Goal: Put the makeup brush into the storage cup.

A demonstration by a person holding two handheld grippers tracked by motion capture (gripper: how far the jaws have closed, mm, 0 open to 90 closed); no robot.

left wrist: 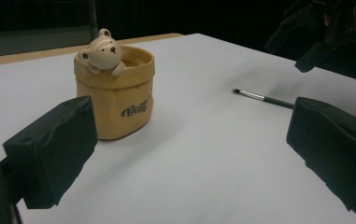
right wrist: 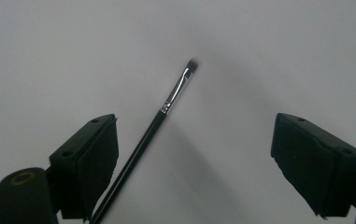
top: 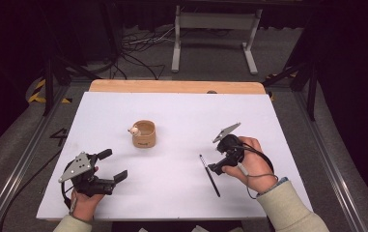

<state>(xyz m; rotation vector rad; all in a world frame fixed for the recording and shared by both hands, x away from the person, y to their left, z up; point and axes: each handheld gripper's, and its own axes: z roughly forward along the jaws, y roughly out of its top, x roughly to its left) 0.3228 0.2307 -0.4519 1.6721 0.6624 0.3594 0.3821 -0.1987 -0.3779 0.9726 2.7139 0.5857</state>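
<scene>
Beside brush [top: 209,175], bear pot [top: 144,134].

This looks like a lab: black curtains [top: 350,58] around, loose black cables [top: 138,53] on grey floor [top: 210,67], yellow-black hazard tape [top: 39,94], white-topped wooden table [top: 123,111].
</scene>
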